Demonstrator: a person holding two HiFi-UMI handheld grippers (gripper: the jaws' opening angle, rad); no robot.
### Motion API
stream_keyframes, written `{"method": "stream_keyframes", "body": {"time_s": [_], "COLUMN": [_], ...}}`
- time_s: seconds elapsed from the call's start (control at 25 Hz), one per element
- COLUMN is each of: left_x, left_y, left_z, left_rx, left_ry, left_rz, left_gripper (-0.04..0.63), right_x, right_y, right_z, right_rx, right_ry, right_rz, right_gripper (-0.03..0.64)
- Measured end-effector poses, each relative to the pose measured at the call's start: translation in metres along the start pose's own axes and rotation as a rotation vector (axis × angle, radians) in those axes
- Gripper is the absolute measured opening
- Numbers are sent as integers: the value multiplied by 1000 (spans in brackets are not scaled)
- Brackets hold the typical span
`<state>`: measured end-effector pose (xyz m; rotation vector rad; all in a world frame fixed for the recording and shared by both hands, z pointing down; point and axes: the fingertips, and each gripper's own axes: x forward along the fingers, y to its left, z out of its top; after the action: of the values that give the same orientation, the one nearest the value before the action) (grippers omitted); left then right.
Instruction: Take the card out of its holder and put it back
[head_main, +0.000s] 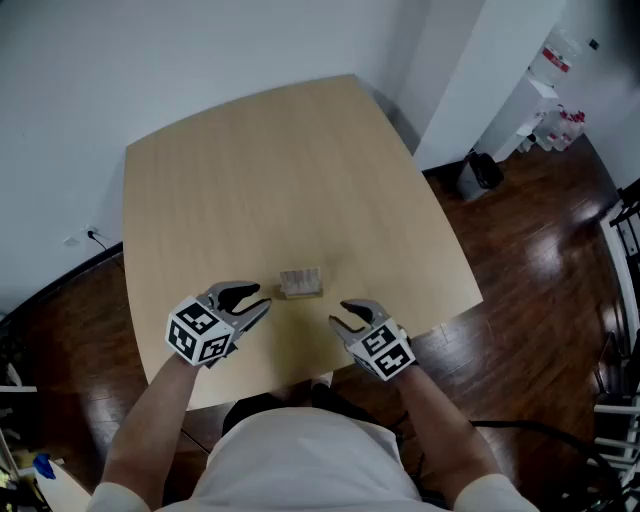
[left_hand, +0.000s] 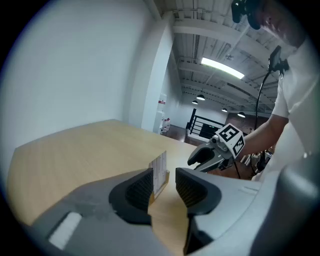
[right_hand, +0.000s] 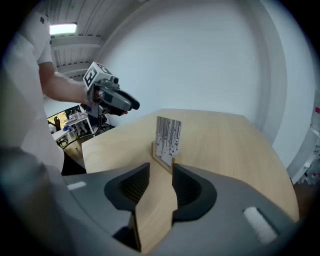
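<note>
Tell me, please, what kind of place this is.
Probably an office or workshop room: a bare wooden table, a dark polished wood floor, and an exposed ceiling with strip lights.

Light wooden table (head_main: 260, 180), small card holder (head_main: 300, 291) near its front edge

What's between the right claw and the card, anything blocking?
Nothing visible. The right claw is open and empty, with only bare table between it and the card, upright in its wooden holder. The left claw, also open, is on the card's other side, not in the path.
</note>
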<state>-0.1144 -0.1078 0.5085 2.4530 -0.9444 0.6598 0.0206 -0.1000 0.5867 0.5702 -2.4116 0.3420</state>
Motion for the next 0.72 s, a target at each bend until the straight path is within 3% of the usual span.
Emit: {"method": "stream_keyframes", "body": {"time_s": [0.24, 0.56, 0.64, 0.72], "left_x": [54, 83, 86, 87], "left_y": [22, 27, 26, 27], "left_z": [13, 1, -5, -7], "left_rx": [68, 154, 177, 193], "left_ry": [83, 212, 238, 249], "left_rz": [-16, -87, -101, -112], "left_gripper": [147, 141, 119, 53], "right_x": [30, 48, 49, 50], "right_y": [-26, -33, -33, -32], "right_z": [14, 14, 13, 13], "right_rx": [-35, -45, -46, -43], "right_ry": [21, 57, 65, 67], "right_rz": [18, 29, 32, 38], "right_gripper": [120, 91, 91, 91]}}
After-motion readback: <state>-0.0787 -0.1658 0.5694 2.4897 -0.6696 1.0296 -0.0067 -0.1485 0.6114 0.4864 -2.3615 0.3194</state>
